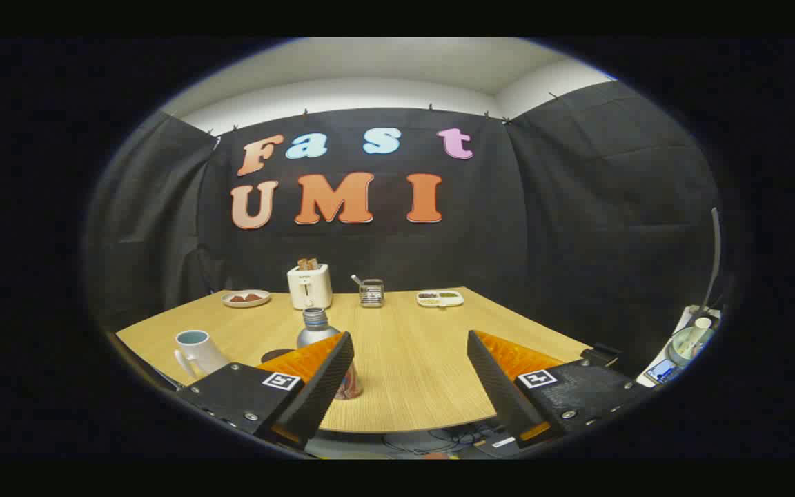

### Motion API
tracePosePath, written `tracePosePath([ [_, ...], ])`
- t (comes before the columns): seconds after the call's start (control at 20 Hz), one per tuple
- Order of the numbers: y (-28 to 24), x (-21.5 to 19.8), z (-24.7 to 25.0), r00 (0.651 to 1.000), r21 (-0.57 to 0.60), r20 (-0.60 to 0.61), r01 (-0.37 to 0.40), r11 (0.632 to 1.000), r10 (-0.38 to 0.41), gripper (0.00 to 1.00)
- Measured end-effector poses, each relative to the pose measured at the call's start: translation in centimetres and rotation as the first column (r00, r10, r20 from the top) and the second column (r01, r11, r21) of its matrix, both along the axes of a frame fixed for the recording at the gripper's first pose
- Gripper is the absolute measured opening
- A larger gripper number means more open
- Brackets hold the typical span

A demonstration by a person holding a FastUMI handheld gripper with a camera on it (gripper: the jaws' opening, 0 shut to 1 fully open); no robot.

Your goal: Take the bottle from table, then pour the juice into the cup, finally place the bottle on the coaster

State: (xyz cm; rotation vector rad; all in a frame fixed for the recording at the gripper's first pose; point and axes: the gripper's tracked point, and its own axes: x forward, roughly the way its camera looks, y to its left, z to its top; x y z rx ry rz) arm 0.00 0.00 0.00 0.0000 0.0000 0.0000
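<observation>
A silver bottle with a ribbed neck stands upright on the wooden table, just beyond my left finger, which hides its lower part. A white cup with a handle stands to the left of the bottle. A dark round coaster peeks out between the cup and the bottle, mostly hidden by my left finger. My gripper is open wide, with only bare tabletop between the fingers.
Along the table's far edge stand a plate with food, a white toaster, a small metal holder and a divided white dish. The near table edge runs below my fingers. Clutter sits off the table to the right.
</observation>
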Motion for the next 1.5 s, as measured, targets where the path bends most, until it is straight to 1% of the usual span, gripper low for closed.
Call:
tracePosePath([
  [0.15, 0.3, 0.1, -0.2, 1.000, -0.019, -0.008, -0.007, 1.000, 0.007, 0.98],
  [0.6, 1.2, 0.6, -0.7, 0.999, 0.012, -0.006, -0.031, 0.999, 0.031, 0.98],
  [0.9, 1.9, 0.8, -1.1, 0.999, 0.003, -0.015, -0.048, 0.999, 0.048, 0.98],
  [1.15, 3.6, 1.1, -1.7, 0.995, 0.009, -0.029, -0.091, 0.996, 0.091, 0.98],
  [1.5, 6.4, 1.8, -3.4, 0.987, -0.010, -0.065, -0.149, 0.989, 0.149, 0.99],
])
